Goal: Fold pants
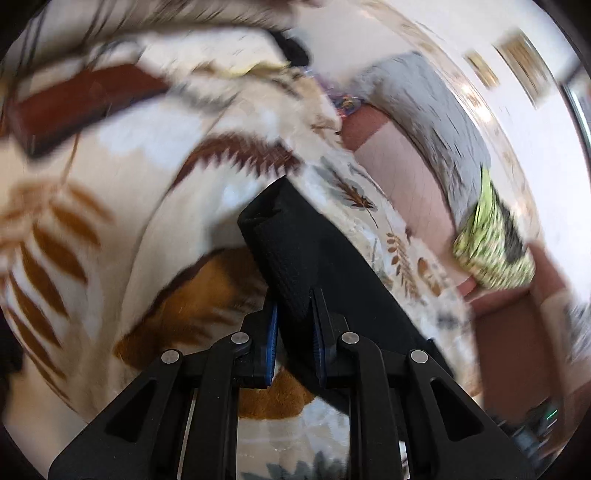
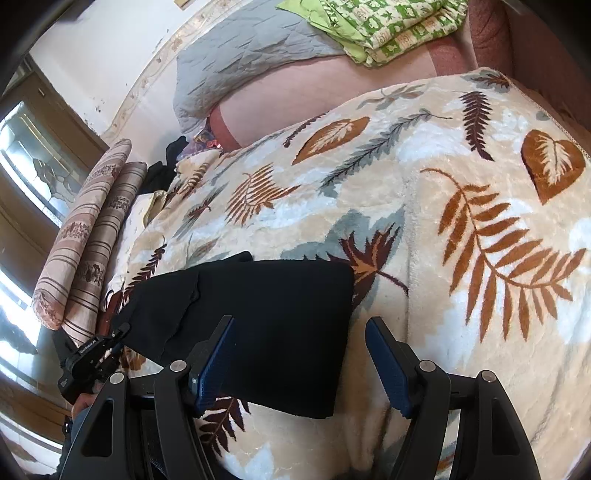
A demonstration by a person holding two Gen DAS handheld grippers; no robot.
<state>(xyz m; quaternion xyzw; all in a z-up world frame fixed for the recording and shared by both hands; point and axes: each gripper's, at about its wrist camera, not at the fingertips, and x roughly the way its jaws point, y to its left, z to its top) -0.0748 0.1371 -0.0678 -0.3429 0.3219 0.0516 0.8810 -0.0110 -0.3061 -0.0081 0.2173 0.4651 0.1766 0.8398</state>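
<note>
Underneath everything lies a cream plush blanket (image 2: 424, 206) printed with brown, rust and grey leaves, spread over a bed. At the far side a grey quilt (image 2: 255, 51) and a green patterned cloth (image 2: 388, 26) rest on a pinkish sheet (image 2: 295, 110); two striped bolster pillows (image 2: 88, 236) lie along the left, with a white wall and a dark window frame behind them. Left wrist view is heavily motion-blurred (leaf print smeared, room edges unreadable), so only the near centre is sharp there. In it the left gripper (image 1: 295, 325) has its blue pads pressed against a fold of the black pants (image 1: 306, 258), which rise from between the fingers as a raised ridge; the cloth's lower part is hidden behind the gripper body. Right wrist view is sharp and shows what the other cannot: the pants (image 2: 258, 325) lie flat on the near-left part of the blanket as a dark rectangular shape, with a bunched portion trailing left toward the left gripper (image 2: 92, 354) at the frame's edge. Right gripper (image 2: 299, 354) hangs above the near edge of the pants with its fingers spread wide and nothing between them. Pants' near edge is partly covered by the right gripper's fingers.
</note>
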